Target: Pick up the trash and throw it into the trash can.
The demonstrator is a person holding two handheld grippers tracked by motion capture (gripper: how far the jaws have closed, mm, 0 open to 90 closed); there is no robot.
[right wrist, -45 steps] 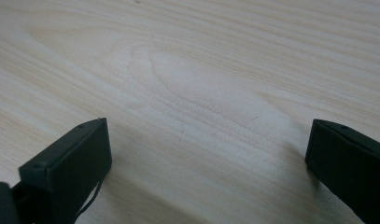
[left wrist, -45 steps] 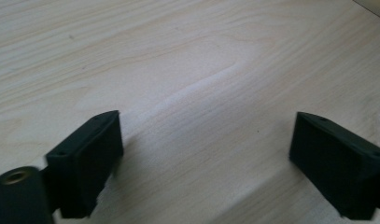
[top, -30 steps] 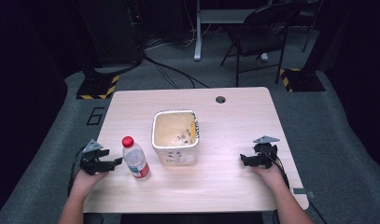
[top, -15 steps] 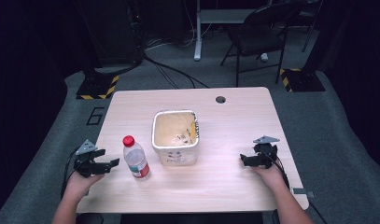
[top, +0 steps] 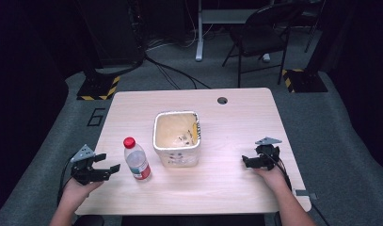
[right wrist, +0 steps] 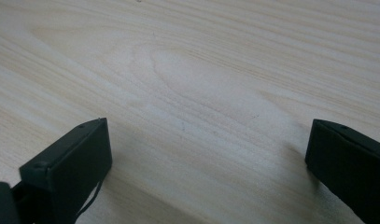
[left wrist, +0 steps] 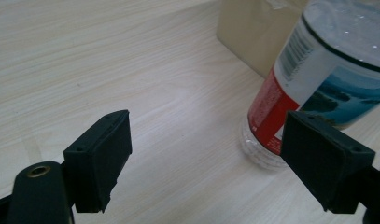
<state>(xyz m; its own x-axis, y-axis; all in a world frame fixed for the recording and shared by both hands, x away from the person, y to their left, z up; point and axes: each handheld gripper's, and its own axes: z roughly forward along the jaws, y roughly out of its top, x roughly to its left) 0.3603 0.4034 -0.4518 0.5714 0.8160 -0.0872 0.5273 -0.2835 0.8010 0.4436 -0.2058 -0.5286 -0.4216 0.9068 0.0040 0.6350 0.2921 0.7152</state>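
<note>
A clear water bottle [top: 136, 160] with a red cap and a red-and-blue label stands upright on the light wood table [top: 236, 117], left of a cream square tub [top: 176, 138]. At the table's front left, my left gripper [top: 109, 162] stands open just left of the bottle. In the left gripper view the bottle [left wrist: 327, 79] rises past the right jaw, outside the gap of the gripper [left wrist: 208, 128], with the tub's corner [left wrist: 253, 32] behind it. Near the front right, my right gripper [top: 244, 162] is open; in the right gripper view the gripper [right wrist: 208, 130] hangs over bare wood.
A round cable hole [top: 222, 100] sits near the table's far edge. Beyond the table stand a dark chair [top: 259, 37] and floor bases with yellow-black stripes [top: 97, 87]. Dark specks and a yellow patch mark the tub's inside.
My left gripper has drifted a little left and back toward the person, away from the bottle. The right gripper, bottle and tub have not moved.
</note>
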